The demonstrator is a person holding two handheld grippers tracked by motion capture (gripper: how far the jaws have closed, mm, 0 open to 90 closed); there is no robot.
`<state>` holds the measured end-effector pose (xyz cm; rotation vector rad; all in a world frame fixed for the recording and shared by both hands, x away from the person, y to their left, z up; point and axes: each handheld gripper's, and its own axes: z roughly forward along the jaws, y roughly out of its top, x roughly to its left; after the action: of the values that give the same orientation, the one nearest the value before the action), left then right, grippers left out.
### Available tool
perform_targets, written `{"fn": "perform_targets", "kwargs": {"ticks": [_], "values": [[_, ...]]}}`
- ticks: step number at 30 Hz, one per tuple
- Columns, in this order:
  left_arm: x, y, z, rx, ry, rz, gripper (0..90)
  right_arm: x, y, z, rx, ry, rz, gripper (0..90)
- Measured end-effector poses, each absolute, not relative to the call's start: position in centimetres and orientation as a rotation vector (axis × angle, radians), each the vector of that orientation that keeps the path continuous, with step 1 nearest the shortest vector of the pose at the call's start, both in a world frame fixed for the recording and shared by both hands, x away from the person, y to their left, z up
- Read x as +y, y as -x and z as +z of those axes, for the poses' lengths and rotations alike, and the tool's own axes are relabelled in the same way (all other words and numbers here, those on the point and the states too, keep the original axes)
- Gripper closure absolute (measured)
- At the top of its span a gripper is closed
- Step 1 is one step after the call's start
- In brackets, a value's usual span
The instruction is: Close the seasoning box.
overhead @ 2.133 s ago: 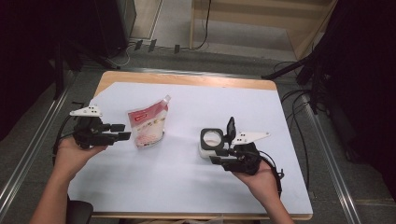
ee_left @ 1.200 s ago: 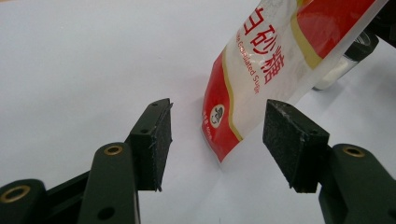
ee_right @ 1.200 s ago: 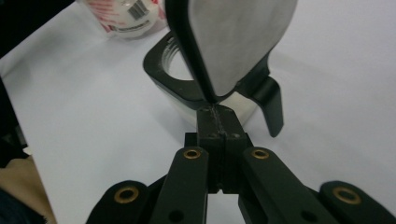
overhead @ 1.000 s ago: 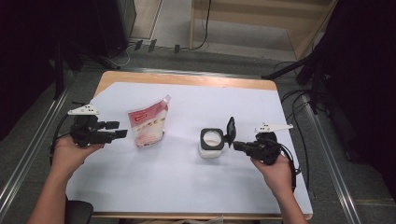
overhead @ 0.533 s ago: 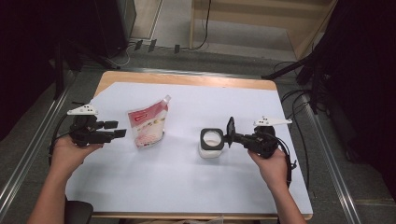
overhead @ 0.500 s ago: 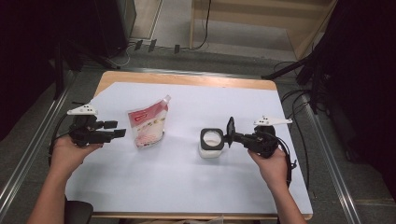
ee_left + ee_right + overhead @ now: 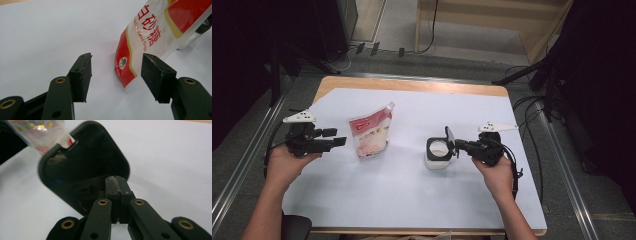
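A red and white sugar pouch (image 7: 371, 134) lies flat on the white sheet, left of centre. My left gripper (image 7: 334, 141) hovers just left of it, open, and the pouch's lower corner (image 7: 155, 32) sits ahead of its right jaw without touching. A white container (image 7: 438, 155) stands right of centre with its black hinged lid (image 7: 449, 139) flipped upright. My right gripper (image 7: 458, 145) comes in level from the right, jaws shut together, tips against the lid's face (image 7: 85, 170). Nothing sits between the right gripper's (image 7: 117, 180) pads.
The white sheet (image 7: 412, 200) covers a wooden table whose edge (image 7: 412, 85) shows at the back. Metal rails (image 7: 242, 165) run along the floor on both sides. Cables (image 7: 532, 105) and dark equipment stand at the right and back.
My right gripper has shifted from the container's near side to its right, then closed in leftward onto the upright lid. The left gripper and the pouch have stayed put.
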<state>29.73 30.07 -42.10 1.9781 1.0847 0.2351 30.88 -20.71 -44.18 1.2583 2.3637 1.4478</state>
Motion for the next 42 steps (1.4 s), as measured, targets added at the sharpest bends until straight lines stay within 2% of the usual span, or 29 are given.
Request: {"fn": "perform_targets", "kwargs": {"ticks": [15,24,29,35,42], "values": [[29.9,-29.8,-42.3,1.077,-1.969,0.208,42.3,-18.5,-30.4,-44.4,2.432,-1.193,1.415,89.5],[29.2,-29.9,-42.5,1.062,-2.004,0.202,42.2,-18.8,-30.3,-44.3,2.371,-1.141,1.436,63.9],[29.1,-29.9,-42.5,1.06,-2.014,0.203,42.3,-19.6,-30.5,-44.3,2.356,-1.163,1.49,54.9],[29.1,-29.9,-42.6,1.054,-2.024,0.201,42.8,-21.3,-30.8,-44.4,2.321,-1.205,1.51,46.9],[28.9,-29.9,-42.7,1.057,-2.02,0.206,42.6,-23.2,-30.9,-44.5,2.294,-1.204,1.509,42.8]]}}
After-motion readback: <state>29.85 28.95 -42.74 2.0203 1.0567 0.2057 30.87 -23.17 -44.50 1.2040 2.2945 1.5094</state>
